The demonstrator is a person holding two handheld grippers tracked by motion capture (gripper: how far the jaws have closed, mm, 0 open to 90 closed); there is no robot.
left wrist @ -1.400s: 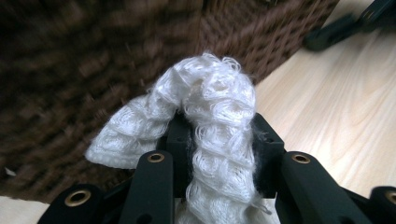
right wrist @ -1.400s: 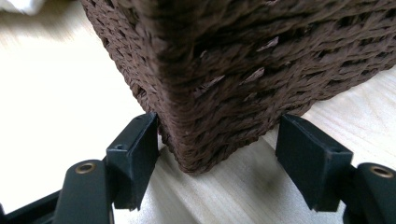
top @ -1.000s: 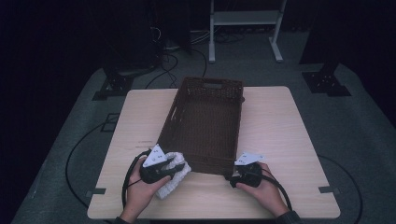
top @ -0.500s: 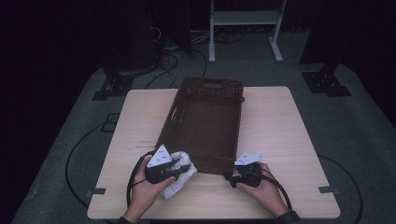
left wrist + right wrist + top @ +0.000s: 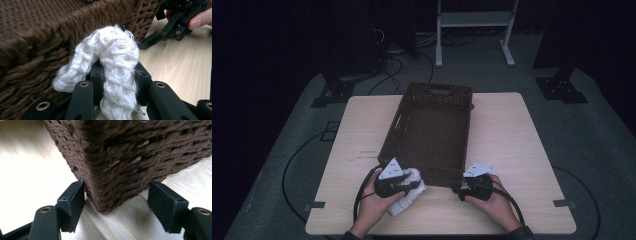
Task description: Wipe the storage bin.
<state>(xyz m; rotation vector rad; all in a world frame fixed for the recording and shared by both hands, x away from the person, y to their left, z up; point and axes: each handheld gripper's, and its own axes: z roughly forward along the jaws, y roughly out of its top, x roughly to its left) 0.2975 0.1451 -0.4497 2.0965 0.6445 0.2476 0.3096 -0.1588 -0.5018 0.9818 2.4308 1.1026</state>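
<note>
A white knitted cloth [image 5: 408,199] hangs bunched in my left gripper [image 5: 414,186], whose jaws are shut on it just in front of the near wall of the brown wicker basket [image 5: 439,89]. In the left gripper view the cloth [image 5: 117,55] arches over the left gripper [image 5: 118,75], close to the basket's wall [image 5: 37,50]. My right gripper [image 5: 462,192] sits at the basket's near right corner. In the right gripper view that corner [image 5: 125,157] stands between the open jaws of the right gripper [image 5: 117,200]. The left jaw is against the weave and the right jaw stands apart from it.
The basket lies lengthwise down the middle of the light wooden table [image 5: 512,135], with bare wood on both sides. A cable [image 5: 362,190] loops from the left gripper over the table's front edge. Beyond the table are a dark floor, cables and a white stand [image 5: 472,20].
My left gripper has sunk a little toward the table with the cloth in it, staying in front of the basket. The right gripper has not moved.
</note>
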